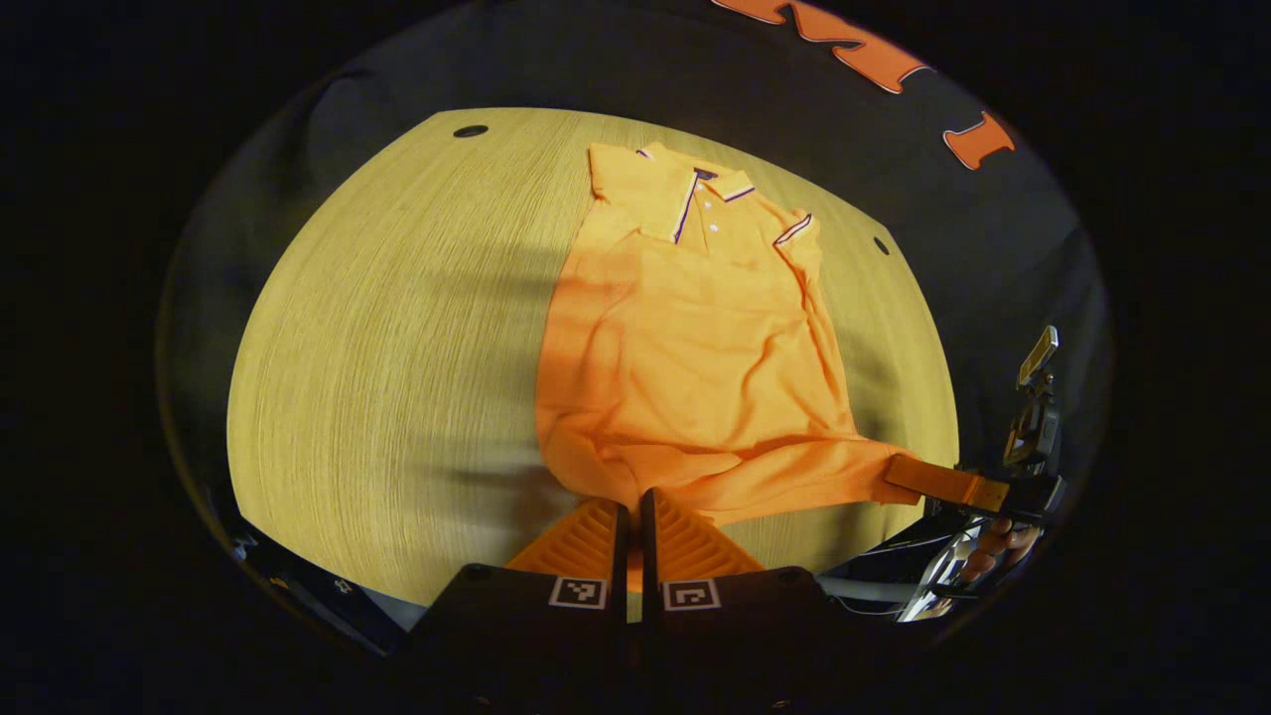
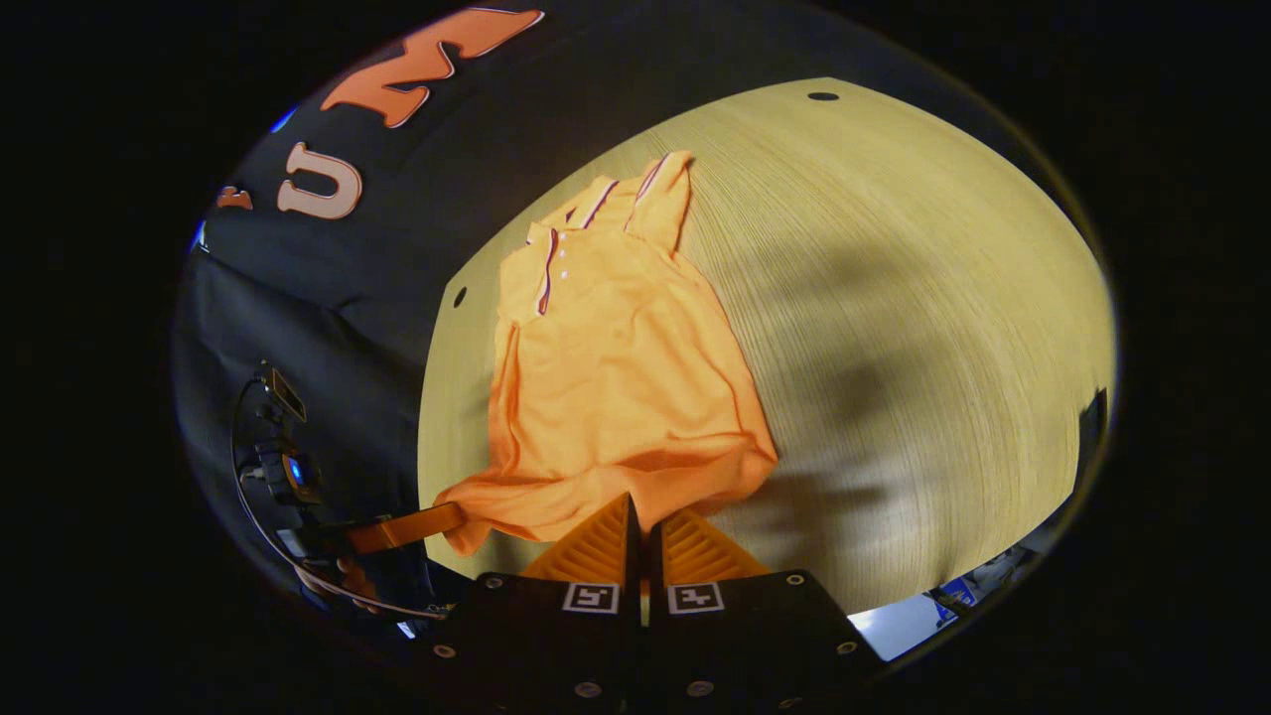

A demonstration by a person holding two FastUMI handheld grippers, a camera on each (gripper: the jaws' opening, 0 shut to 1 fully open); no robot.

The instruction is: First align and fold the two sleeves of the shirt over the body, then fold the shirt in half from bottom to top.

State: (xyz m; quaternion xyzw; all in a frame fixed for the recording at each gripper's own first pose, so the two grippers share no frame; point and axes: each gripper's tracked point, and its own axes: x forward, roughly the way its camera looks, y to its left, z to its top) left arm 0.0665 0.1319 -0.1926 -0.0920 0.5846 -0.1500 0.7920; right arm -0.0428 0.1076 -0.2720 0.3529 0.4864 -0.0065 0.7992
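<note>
The wooden counter [image 1: 397,348] is carrying the orange shirt [image 1: 685,348], which is lying flat with sleeves folded in, its long axis running from the hem at the near edge to the collar [image 1: 710,189] pointing at the far wall. The left claw [image 1: 633,521] and the right claw [image 2: 643,526] are each pinching the hem, fingers closed narrow on the fabric at opposite bottom corners.
</note>
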